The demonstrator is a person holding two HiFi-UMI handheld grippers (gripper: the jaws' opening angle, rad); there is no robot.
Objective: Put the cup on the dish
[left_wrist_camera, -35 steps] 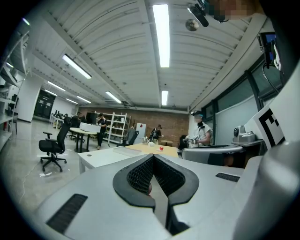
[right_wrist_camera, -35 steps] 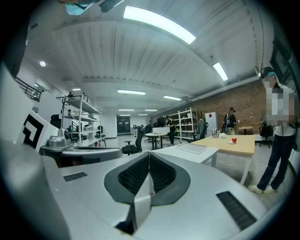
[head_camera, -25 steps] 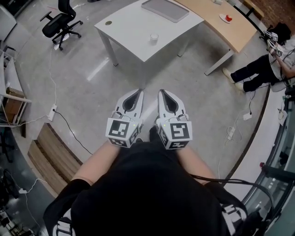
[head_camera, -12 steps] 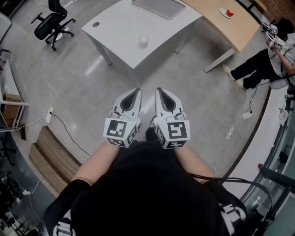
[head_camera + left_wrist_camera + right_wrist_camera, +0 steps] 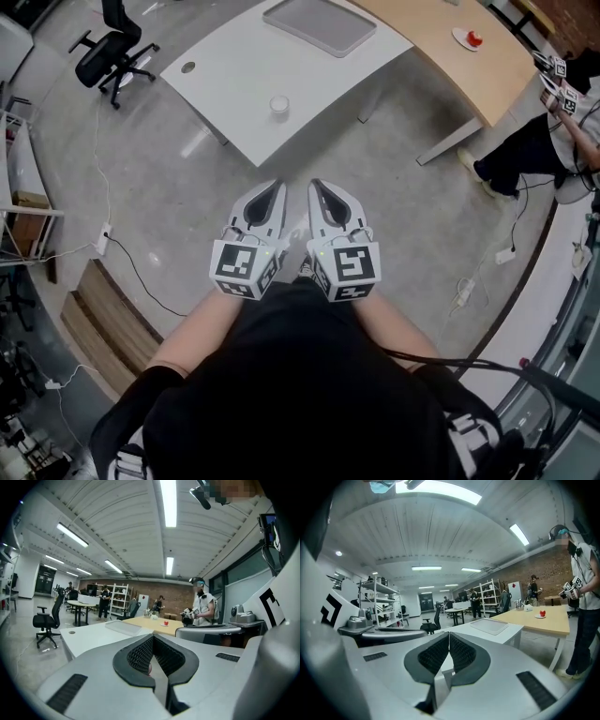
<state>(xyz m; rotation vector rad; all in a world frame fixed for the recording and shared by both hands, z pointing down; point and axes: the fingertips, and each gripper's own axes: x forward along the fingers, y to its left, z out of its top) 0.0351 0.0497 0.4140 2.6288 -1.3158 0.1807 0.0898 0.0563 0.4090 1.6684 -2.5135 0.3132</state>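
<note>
A small pale cup (image 5: pixel 279 103) stands near the front edge of the white table (image 5: pixel 234 70). A flat grey tray (image 5: pixel 319 23) lies at that table's far end, also seen as the tray (image 5: pixel 489 626). On the wooden table (image 5: pixel 450 52) a small white dish (image 5: pixel 466 37) carries a red object (image 5: pixel 542 613). My left gripper (image 5: pixel 278 186) and right gripper (image 5: pixel 314 184) are held side by side over the floor, short of the white table. Both are shut with nothing in them. The left jaw tips (image 5: pixel 153 635) meet, and so do the right ones (image 5: pixel 449 633).
A person (image 5: pixel 534 141) holding grippers sits at the right beside the wooden table. A black office chair (image 5: pixel 112 56) stands at the upper left. A low wooden bench (image 5: pixel 103 319) and floor cables (image 5: pixel 131 253) lie to my left.
The white table and cup have come nearer in the head view as both grippers moved forward together. Both stay shut.
</note>
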